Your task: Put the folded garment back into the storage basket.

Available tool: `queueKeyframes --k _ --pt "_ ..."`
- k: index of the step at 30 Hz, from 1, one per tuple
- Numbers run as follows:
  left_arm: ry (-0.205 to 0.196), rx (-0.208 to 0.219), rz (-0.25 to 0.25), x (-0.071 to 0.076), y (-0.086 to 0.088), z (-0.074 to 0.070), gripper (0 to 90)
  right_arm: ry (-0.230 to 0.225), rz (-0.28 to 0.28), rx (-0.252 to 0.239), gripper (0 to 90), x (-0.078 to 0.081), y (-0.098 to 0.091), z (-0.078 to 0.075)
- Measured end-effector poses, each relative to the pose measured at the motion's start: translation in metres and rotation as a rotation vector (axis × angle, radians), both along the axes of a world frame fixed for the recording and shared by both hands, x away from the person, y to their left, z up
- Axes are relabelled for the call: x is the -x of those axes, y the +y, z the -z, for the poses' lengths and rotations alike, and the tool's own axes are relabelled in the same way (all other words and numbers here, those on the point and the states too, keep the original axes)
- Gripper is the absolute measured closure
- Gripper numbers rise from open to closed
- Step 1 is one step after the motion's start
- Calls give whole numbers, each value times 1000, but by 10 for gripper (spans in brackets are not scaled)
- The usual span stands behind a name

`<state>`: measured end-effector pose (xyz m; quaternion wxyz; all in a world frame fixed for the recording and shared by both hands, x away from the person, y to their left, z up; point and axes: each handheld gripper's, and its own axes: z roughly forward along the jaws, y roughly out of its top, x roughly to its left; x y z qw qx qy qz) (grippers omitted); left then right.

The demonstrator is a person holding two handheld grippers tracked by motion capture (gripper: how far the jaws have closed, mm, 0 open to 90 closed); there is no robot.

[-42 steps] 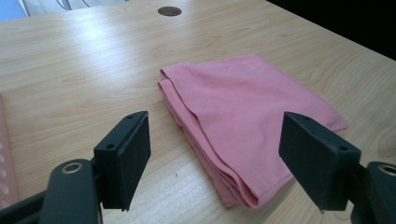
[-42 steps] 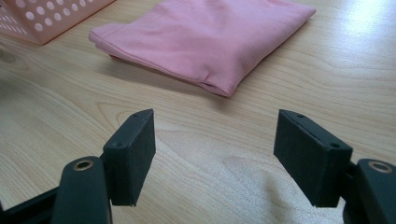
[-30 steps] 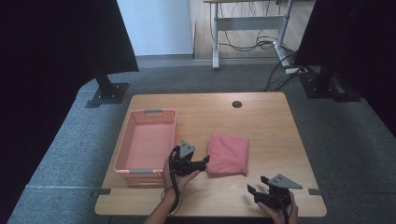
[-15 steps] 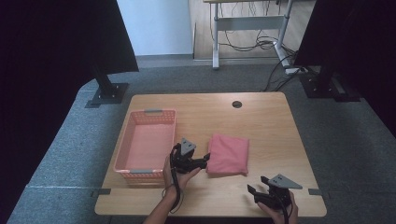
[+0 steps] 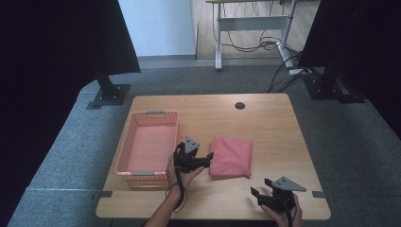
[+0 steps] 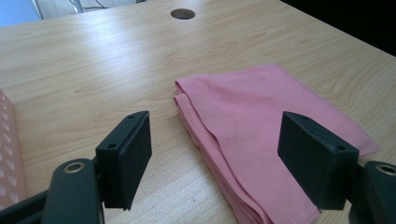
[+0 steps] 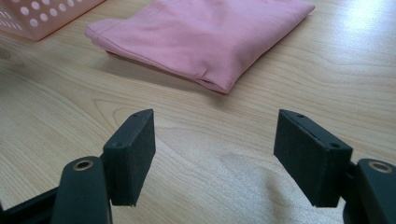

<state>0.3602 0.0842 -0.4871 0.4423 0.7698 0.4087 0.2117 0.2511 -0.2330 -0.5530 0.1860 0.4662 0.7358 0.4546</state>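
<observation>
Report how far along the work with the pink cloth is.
Done: the pink cloth lies folded on the table beside the basket. In hand: the left gripper, jaws open, is at the cloth's edge. Left: gripping it; likely moving it to the basket. The right gripper waits open.

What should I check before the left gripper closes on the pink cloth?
1. Left gripper jaws open: ok.
2. Folded pink cloth edge between the jaws: ok; one jaw is over it, one beside it on the table.
3. Cloth folded flat: ok.
4. Basket has room: ok, nothing inside.
5. Right gripper clear of cloth: ok, open, near the front edge.
6. Jaws low enough to catch all layers: cannot tell.
</observation>
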Motion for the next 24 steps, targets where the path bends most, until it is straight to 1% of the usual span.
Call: queueKeyframes --k 13,16,19,24 --pt "-3 -7 -1 -5 -5 -1 244 0 7 -1 296 0 -2 0" --pt "-1 -14 3 -7 -6 0 242 0 6 0 296 0 -2 0" --pt "4 -8 2 -8 -8 2 241 0 6 0 297 -1 -2 0" --pt "5 -13 0 -11 -10 3 240 1 5 1 297 -1 -2 0"
